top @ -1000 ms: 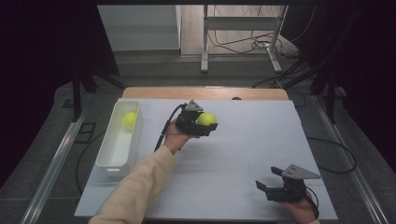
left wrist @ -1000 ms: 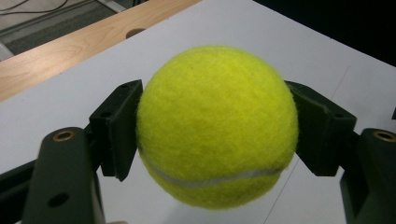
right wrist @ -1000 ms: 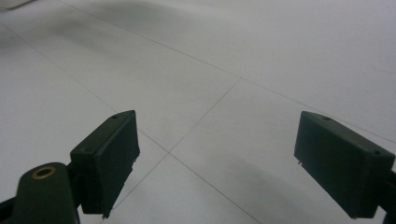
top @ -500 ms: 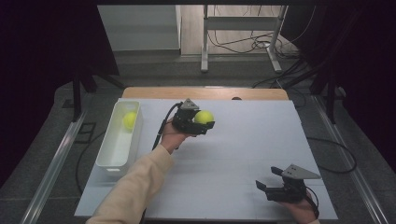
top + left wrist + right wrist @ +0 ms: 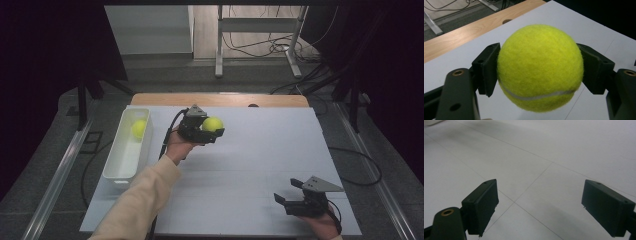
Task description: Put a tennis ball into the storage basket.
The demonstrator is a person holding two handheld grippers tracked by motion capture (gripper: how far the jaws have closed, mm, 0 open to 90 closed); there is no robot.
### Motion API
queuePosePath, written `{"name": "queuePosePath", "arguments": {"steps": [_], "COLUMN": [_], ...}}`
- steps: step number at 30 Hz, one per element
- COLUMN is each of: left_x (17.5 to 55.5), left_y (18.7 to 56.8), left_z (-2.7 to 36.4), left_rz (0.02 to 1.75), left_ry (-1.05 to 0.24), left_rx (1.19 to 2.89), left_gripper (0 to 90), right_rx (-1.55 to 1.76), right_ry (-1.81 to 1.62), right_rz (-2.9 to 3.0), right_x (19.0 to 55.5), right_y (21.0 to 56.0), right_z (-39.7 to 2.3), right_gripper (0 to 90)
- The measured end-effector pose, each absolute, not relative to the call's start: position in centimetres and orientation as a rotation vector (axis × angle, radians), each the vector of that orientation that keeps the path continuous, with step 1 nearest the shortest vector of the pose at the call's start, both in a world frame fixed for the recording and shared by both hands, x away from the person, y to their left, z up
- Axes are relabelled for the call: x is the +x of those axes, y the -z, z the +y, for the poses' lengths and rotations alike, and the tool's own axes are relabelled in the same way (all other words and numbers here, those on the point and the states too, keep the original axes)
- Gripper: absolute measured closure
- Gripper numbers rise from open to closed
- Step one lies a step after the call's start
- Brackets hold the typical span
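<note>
A yellow-green tennis ball (image 5: pixel 212 123) is held above the back left part of the white table top (image 5: pixel 260 150), with my left gripper (image 5: pixel 215 131) shut on it. In the left gripper view the ball (image 5: pixel 540 67) fills the gap and both black pads (image 5: pixel 487 68) press on its sides. A second tennis ball (image 5: pixel 139 128) lies in the far end of the white tray (image 5: pixel 116 167) at the table's left edge. My right gripper (image 5: pixel 287 191) rests at the front right corner, open; in the right gripper view (image 5: pixel 540 207) nothing is between its pads.
A wooden strip (image 5: pixel 220 99) with a round hole runs along the table's far edge. Beyond it stand a metal frame's legs (image 5: pixel 219 45) and loose cables on the floor. A black cable (image 5: pixel 167 137) trails from the left gripper toward the person's sleeve (image 5: pixel 145 200).
The left gripper with the ball has drifted slightly to the left. The right gripper has stayed where it was.
</note>
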State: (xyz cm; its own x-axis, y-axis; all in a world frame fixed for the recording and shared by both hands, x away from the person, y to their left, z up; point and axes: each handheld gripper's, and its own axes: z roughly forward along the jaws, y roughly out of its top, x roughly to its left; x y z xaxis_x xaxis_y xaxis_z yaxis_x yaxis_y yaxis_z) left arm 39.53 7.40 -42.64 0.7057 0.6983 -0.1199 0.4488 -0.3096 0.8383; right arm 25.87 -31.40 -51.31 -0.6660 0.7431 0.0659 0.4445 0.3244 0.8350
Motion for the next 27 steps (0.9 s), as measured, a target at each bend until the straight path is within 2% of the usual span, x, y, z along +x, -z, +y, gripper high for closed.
{"name": "queuePosePath", "arguments": {"steps": [27], "left_x": [37.5], "left_y": [41.5], "left_z": [11.5], "left_rz": [0.914], "left_ry": [-0.388], "left_rx": [1.901], "left_gripper": [26.1], "right_rx": [1.06], "right_ry": [-1.274], "right_rz": [2.259], "right_x": [25.7], "right_y": [51.2], "right_z": [-31.4], "right_gripper": [14.4]}}
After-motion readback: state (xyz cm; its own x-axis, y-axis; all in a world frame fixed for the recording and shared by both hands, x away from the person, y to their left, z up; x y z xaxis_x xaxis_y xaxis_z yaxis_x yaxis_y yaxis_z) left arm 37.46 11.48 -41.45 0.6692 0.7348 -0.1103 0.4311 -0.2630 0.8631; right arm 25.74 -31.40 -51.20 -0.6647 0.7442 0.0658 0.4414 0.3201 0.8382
